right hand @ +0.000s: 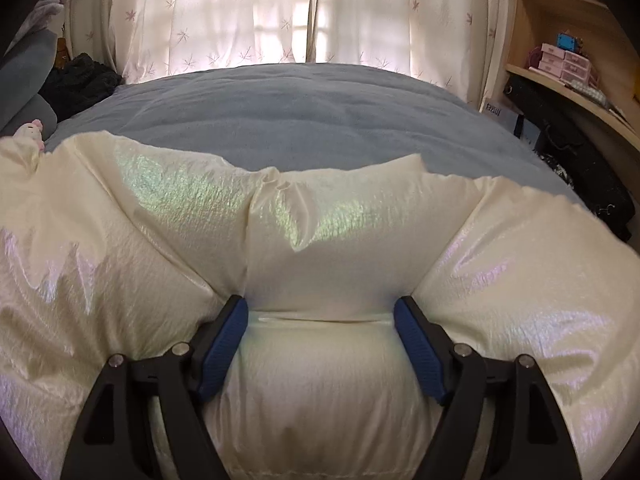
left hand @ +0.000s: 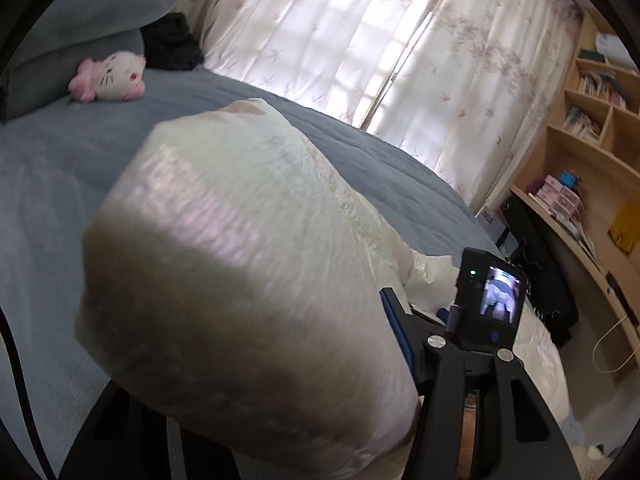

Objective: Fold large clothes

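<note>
A puffy cream-white padded jacket [right hand: 132,216] with a pearly sheen lies across the near part of the bed. My right gripper [right hand: 320,304] is shut on a thick padded section, and both blue pads [right hand: 224,348] dig into the cloth so that creases run out from them. In the left wrist view a raised bulge of the same jacket [left hand: 240,260] fills the space of my left gripper [left hand: 320,300]. It hides the left finger, while the right blue pad [left hand: 394,320] presses against the cloth. A small lit camera screen [left hand: 500,296] shows just beyond it.
The bed has a grey-blue cover [right hand: 320,112] with grey pillows [left hand: 80,20] and a pink-and-white plush toy [left hand: 112,76] at its head. Dark clothing [right hand: 80,80] lies by the curtains [right hand: 280,12]. Wooden shelves [left hand: 592,120] and a black bag [right hand: 580,152] stand to the right.
</note>
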Available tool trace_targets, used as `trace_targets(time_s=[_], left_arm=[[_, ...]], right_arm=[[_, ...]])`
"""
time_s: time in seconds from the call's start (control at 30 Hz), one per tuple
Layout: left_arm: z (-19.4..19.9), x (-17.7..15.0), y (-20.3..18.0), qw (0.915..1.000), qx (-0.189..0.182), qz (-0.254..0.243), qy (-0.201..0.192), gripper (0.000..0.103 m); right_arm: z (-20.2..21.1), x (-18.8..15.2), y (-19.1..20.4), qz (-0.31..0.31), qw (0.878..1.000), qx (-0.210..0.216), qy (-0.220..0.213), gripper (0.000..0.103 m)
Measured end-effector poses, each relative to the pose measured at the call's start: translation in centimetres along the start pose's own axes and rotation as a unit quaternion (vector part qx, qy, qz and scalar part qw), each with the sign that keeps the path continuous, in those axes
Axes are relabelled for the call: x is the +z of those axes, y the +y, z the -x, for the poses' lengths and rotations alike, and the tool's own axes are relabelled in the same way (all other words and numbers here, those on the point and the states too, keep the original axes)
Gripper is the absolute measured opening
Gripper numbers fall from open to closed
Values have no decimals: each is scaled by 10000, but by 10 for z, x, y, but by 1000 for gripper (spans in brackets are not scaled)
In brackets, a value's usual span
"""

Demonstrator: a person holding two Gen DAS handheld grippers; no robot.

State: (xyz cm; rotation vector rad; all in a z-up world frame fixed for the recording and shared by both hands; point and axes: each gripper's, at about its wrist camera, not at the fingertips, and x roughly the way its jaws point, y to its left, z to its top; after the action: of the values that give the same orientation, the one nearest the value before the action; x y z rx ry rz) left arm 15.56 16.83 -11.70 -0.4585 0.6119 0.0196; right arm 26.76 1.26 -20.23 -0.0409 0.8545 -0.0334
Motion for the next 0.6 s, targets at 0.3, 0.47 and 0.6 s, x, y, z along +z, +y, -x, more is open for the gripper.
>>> trace_targets(time_s=[0.3, 0.47, 0.6], left_arm=[[2, -1, -14, 9991, 94, -343, -242, 55], [3, -1, -21, 9975, 140, -584, -372, 55], [5, 0, -32, 9954, 161, -824, -459, 54]], right_arm=[[-12, 1, -7, -183, 9992, 337, 122, 79], [-14, 1, -7, -229, 9989, 402, 123, 80], [-15, 1, -9, -265, 9986, 447, 108, 80]])
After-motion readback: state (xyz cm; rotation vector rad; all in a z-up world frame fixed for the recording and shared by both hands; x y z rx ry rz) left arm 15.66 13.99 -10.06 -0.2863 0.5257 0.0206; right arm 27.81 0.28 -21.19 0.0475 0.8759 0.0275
